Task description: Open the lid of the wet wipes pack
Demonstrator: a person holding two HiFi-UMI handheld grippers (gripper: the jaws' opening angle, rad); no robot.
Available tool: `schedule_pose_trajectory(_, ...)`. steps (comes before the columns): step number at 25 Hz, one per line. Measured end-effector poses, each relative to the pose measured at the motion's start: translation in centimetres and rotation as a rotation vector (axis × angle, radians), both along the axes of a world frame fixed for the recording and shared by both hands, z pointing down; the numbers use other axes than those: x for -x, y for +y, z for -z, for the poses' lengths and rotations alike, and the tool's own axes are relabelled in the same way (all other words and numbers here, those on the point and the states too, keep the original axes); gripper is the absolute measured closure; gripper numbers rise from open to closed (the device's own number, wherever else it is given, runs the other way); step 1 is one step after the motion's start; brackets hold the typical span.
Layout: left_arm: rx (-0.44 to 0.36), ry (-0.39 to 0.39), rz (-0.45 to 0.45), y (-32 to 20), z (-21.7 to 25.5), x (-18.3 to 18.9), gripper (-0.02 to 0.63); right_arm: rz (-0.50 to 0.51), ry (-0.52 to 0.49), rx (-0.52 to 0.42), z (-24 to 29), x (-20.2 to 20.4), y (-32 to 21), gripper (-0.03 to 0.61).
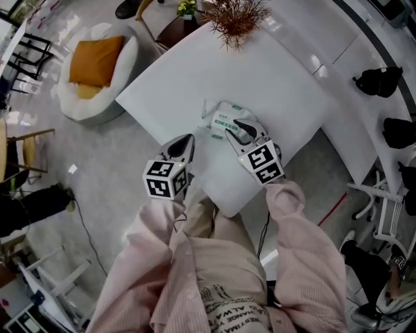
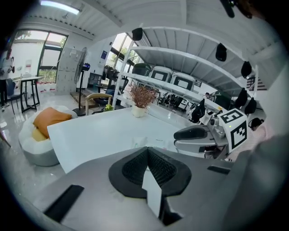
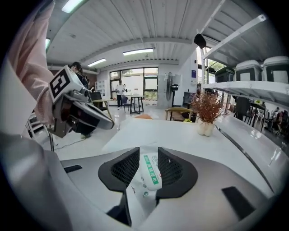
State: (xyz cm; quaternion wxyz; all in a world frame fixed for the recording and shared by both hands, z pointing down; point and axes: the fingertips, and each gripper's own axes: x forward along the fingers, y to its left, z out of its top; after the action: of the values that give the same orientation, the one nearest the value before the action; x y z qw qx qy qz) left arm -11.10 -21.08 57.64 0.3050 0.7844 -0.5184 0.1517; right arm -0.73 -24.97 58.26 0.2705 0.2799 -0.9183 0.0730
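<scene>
The wet wipes pack [image 1: 221,116], white with green print, lies near the front edge of the white table [image 1: 195,71]. My right gripper [image 1: 232,128] is over its near right end. In the right gripper view the pack [image 3: 151,173] fills the gap between the two black pads, so the right gripper [image 3: 148,162] is shut on it. My left gripper [image 1: 187,140] hovers by the table's edge, just left of the pack and apart from it. Its jaws meet at the tips [image 2: 147,151] with nothing held. I cannot make out the pack's lid.
A potted dry plant [image 1: 235,19] stands at the table's far end. A white beanbag with an orange cushion [image 1: 97,65] sits on the floor to the left. A long white counter [image 1: 364,117] runs along the right. The person's pink sleeves fill the near foreground.
</scene>
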Motion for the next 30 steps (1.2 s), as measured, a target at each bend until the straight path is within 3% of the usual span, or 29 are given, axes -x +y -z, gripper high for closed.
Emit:
schedule_pose_trajectory(11,0.067,0.026,-0.029,-1.9,-4.4,-0.8,0.614,0.137,0.164,-0.053,-4.4,1.8,0.1,0.472)
schedule_pose_trajectory(30,0.165,0.064,-0.133,-4.3,-8.1,-2.8,0.614,0.191,0.291,-0.053,-7.1,2.0,-0.3,0.469)
